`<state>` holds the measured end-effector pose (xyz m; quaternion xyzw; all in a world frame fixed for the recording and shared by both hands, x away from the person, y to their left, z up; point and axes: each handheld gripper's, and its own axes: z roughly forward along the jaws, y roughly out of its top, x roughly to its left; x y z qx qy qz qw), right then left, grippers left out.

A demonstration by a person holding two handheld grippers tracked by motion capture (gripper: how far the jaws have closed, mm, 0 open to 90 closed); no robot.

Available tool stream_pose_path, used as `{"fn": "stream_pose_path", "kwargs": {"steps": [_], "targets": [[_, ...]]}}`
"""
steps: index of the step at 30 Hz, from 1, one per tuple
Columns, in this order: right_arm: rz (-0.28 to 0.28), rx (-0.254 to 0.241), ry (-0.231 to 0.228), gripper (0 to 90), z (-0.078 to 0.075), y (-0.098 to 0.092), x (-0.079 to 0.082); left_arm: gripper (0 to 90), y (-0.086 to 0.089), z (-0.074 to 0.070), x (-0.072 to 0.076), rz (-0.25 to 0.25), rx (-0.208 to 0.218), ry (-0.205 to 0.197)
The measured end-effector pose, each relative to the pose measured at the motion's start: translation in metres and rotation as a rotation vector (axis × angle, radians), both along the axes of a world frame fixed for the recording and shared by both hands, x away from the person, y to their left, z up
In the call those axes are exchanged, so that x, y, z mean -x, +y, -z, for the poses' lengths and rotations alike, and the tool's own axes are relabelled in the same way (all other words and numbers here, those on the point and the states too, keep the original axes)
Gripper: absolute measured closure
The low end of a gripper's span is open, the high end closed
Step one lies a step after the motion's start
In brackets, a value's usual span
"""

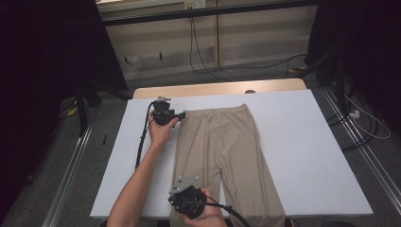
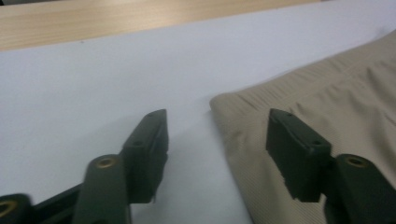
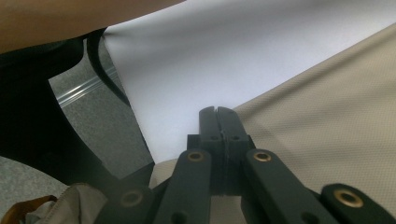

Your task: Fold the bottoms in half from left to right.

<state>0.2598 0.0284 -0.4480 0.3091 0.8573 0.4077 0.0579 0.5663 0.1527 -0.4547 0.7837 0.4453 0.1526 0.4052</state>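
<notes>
While the left gripper sits at the waistband corner of the beige trousers, jaws apart with nothing pinched, bare white table runs to the far and left edges. The right gripper, jaws pressed together, is at the near-edge hem.

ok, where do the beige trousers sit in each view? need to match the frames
High view: beige trousers lie flat mid-table, waistband at the far end, legs running toward the near edge.
Left gripper view: right side of the picture, waistband corner just ahead of the open jaws.
Right gripper view: right half, fabric edge running diagonally past the shut jaws.
Shared landmark: the white table cover, which borders the fabric in every view.
</notes>
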Motion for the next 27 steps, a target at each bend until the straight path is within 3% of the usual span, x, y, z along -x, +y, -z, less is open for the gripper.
{"fn": "stream_pose_path", "kwargs": {"steps": [2,3,5,7,14,15,18,23,24,26,27], "targets": [[-0.002,0.000,-0.001,90.0,0.000,0.000,0.000,49.4,-0.003,0.000,-0.003,-0.010,-0.007,-0.005],[-0.002,-0.004,0.000,90.0,0.001,-0.001,0.000,54.1,-0.004,-0.001,-0.004,-0.010,0.016,0.006],[-0.005,-0.004,0.001,90.0,0.001,-0.001,-0.001,57.1,-0.008,0.000,-0.008,-0.017,0.001,0.018],[-0.004,0.000,0.004,90.0,0.002,-0.001,0.000,61.6,-0.010,0.001,-0.010,-0.002,0.014,0.031],[-0.004,-0.014,0.006,90.0,0.002,-0.004,-0.001,64.1,-0.015,0.006,-0.010,-0.022,0.028,0.062],[-0.004,-0.021,0.002,90.0,0.001,-0.005,-0.001,73.4,-0.014,0.005,-0.011,0.008,0.041,0.084],[-0.005,-0.038,0.003,90.0,-0.001,-0.005,-0.002,83.7,-0.013,0.005,-0.010,0.009,0.049,0.079],[-0.008,-0.075,-0.002,90.0,-0.008,-0.007,-0.004,85.6,-0.009,-0.003,-0.010,-0.015,0.135,0.070],[-0.008,-0.075,-0.002,90.0,-0.008,-0.007,-0.004,85.6,-0.009,-0.003,-0.010,-0.015,0.135,0.070],[-0.004,-0.101,0.000,90.0,-0.013,-0.009,-0.006,85.6,-0.008,-0.009,-0.011,-0.012,0.149,0.066],[0.000,-0.130,-0.008,90.0,-0.020,-0.011,-0.007,85.6,-0.005,-0.016,-0.011,-0.016,0.181,0.058]]}}
